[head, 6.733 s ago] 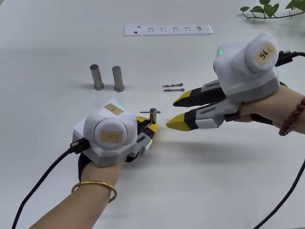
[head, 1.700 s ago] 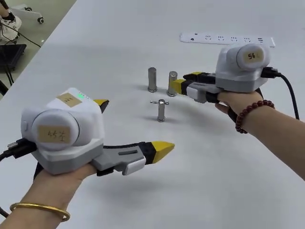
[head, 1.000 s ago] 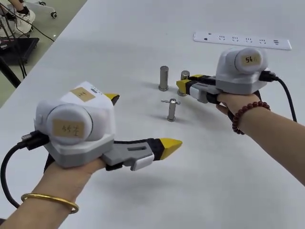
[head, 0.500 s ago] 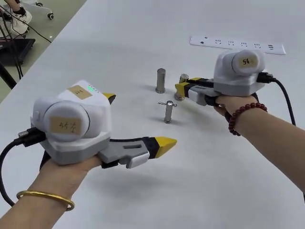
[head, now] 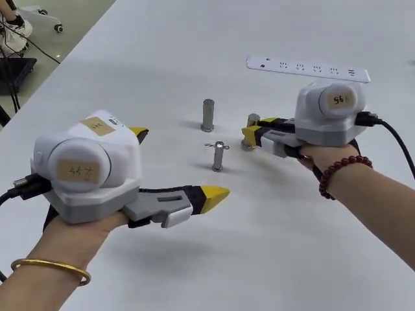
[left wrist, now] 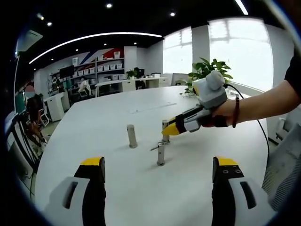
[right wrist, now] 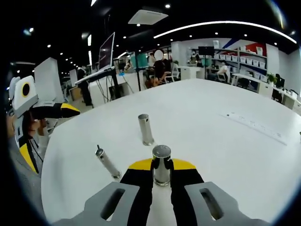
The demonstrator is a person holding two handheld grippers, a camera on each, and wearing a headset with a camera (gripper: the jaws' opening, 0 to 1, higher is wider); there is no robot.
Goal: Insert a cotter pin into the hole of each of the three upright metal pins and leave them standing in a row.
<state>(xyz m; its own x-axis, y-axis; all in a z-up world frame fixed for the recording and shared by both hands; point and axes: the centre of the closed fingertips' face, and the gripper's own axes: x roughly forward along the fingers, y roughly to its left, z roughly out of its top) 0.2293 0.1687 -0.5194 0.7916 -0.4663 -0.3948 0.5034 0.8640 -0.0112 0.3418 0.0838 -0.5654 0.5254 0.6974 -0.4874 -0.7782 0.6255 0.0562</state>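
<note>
On the white workbench [head: 194, 39], the left gripper [head: 178, 162] hovers with its jaws spread wide, holding nothing. The right gripper [head: 250, 133] is clamped on one upright metal pin [right wrist: 161, 162]. Nearby a second pin [head: 208, 115] stands bare, and a third pin [head: 218, 157] carries a cotter pin [head: 216, 146] through its top.

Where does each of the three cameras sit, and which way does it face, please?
Head view: on the person's headset, looking forward and down at the table; the left hand holds the open left gripper, the right hand the right gripper.
Left gripper view: on the left gripper, facing along its wide-apart jaws toward the cotter-pinned pin; the right hand shows.
Right gripper view: on the right gripper, facing along its jaws, closed on a bare pin; the left gripper shows at left.
Shared: both gripper views see the third pin.
</note>
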